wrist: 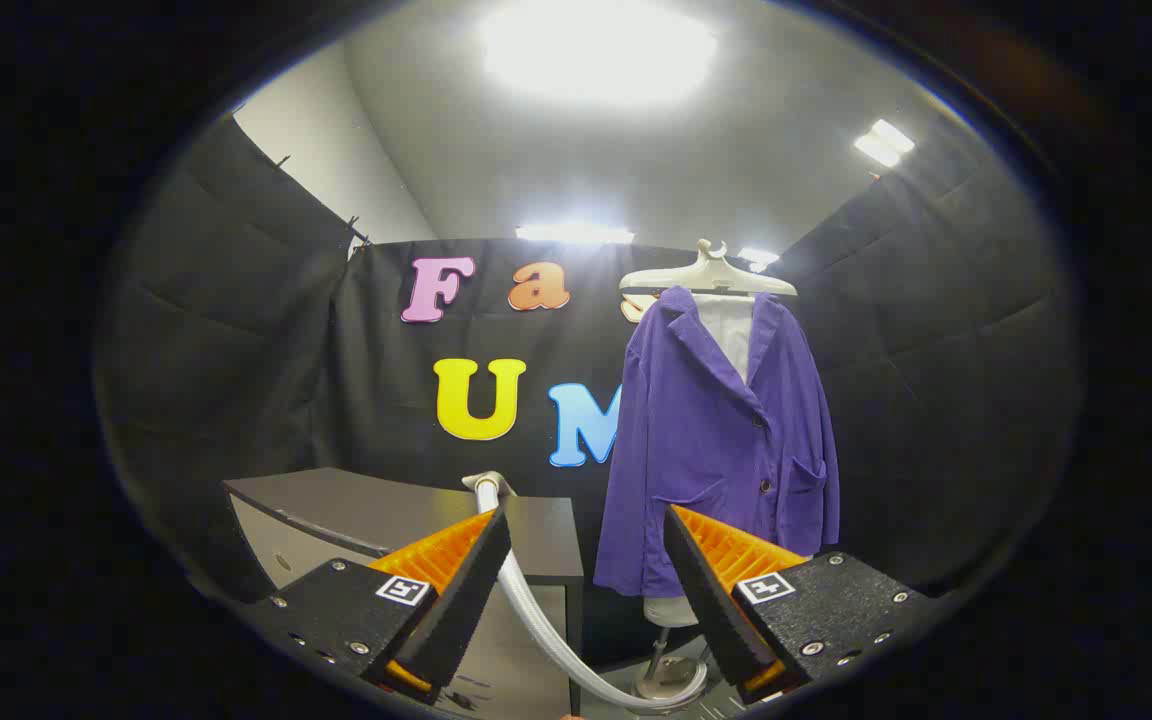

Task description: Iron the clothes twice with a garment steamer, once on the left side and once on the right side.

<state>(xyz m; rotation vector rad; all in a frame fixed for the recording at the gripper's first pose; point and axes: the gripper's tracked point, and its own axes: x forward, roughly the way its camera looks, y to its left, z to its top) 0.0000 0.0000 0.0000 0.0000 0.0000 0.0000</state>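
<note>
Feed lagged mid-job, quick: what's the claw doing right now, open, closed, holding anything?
Claw: open and empty; the steamer hose runs in the gap between its fingers, ungripped, with the purple jacket hanging beyond them.

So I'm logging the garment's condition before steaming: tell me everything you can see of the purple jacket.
The jacket is purple, of soft, matte cloth, with a notched collar, dark buttons down the front and patch pockets. It hangs upright and buttoned on a pale hanger, over a white lining or shirt, on a stand in front of the black wall. Sleeves hang loose at its sides. It lies beyond the open gripper, whose fingers touch nothing.
</note>
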